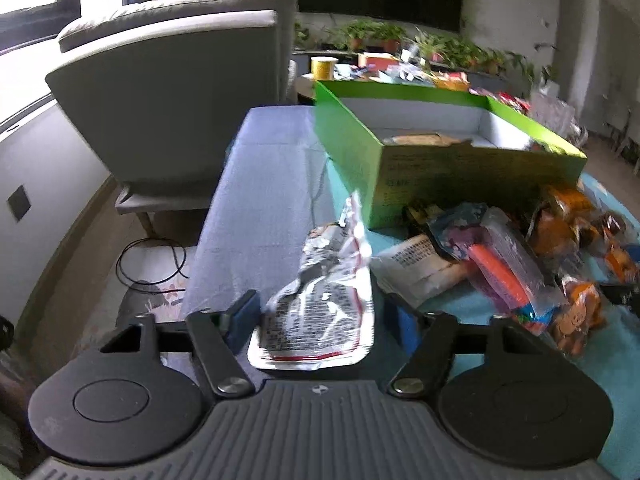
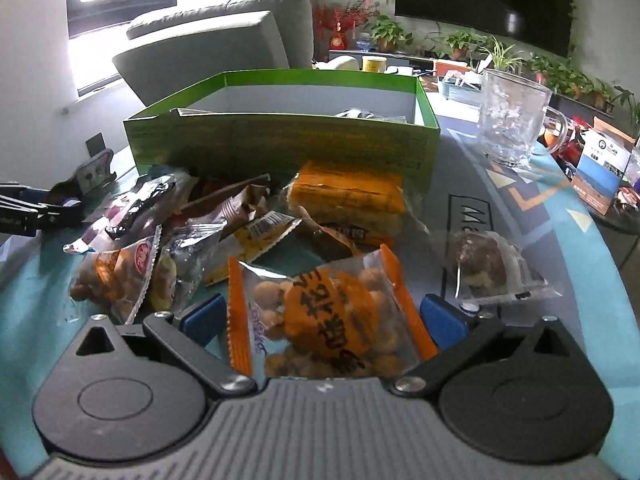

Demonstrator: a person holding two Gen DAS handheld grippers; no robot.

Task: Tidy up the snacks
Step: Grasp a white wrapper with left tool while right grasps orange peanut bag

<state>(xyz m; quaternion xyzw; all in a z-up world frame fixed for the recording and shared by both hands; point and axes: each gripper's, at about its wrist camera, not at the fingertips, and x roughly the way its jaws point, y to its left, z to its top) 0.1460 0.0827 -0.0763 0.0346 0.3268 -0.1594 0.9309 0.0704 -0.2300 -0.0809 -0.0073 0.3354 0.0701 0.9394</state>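
Note:
A crumpled silver snack packet (image 1: 320, 304) sits between the blue pads of my left gripper (image 1: 324, 320); both pads touch its sides and its far end rears up. Beyond it stands the open green box (image 1: 440, 168) with a few snacks inside. In the right wrist view an orange packet of coated peanuts (image 2: 324, 312) lies between the pads of my right gripper (image 2: 324, 320). Those jaws stand wide, with a sliver of room at the right pad. The green box (image 2: 280, 140) is behind the snack pile (image 2: 208, 220).
A glass mug (image 2: 508, 120) stands right of the box, and a wrapped brown cake (image 2: 480, 272) lies near my right finger. More loose snacks (image 1: 520, 264) lie on the teal cloth (image 1: 624, 360). A grey armchair (image 1: 172, 92) is off the table's left edge.

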